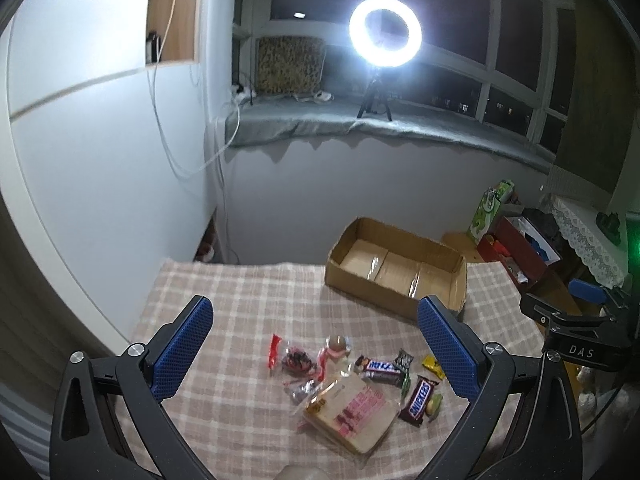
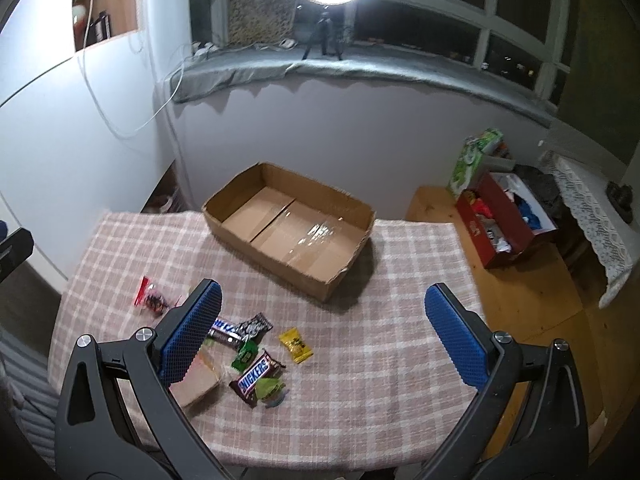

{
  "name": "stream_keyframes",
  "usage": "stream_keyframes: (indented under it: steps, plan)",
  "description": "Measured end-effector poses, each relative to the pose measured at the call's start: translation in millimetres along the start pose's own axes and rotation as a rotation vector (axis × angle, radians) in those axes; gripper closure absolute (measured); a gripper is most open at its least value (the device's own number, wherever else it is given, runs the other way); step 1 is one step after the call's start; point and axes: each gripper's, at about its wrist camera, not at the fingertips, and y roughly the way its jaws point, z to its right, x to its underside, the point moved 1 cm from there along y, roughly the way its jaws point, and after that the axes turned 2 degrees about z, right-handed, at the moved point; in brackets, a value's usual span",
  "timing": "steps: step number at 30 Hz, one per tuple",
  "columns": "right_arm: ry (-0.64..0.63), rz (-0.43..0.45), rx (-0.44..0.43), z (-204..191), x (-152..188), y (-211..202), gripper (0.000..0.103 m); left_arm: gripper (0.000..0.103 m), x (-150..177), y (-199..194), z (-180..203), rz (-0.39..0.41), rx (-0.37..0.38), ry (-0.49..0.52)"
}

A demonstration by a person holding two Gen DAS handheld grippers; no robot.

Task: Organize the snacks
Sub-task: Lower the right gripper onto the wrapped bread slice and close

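Note:
Several snacks lie on the checked tablecloth (image 1: 240, 312): a Snickers bar (image 1: 418, 400) (image 2: 256, 376), a Milky Way bar (image 1: 380, 368) (image 2: 224, 330), a wrapped sandwich (image 1: 352, 416) (image 2: 198, 388), a yellow candy (image 2: 295, 345) (image 1: 433, 366) and a red-edged packet (image 1: 294, 360) (image 2: 152, 300). An empty cardboard box (image 1: 394, 272) (image 2: 292, 232) sits behind them. My left gripper (image 1: 316, 332) is open above the snacks. My right gripper (image 2: 322, 320) is open above the cloth, right of the pile.
A ring light (image 1: 385, 32) on a tripod stands on the windowsill. A red box of clutter (image 2: 504, 220) and a green carton (image 2: 474, 160) stand on the wooden floor at right. A white wall is at left.

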Motion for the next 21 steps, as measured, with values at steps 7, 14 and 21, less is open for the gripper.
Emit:
stream_keyframes:
  steps: [7, 14, 21]
  plan:
    - [-0.032, -0.067, -0.138, -10, 12, 20, 0.0, 0.005, 23, 16, -21, -0.096, 0.012, -0.094]
    - [-0.032, -0.177, -0.319, -27, 23, 51, 0.007, 0.02, 54, 36, -41, -0.228, 0.065, -0.218]
    - [-0.056, -0.352, -0.505, -55, 40, 96, 0.023, 0.051, 96, 52, -47, -0.379, 0.158, -0.35]
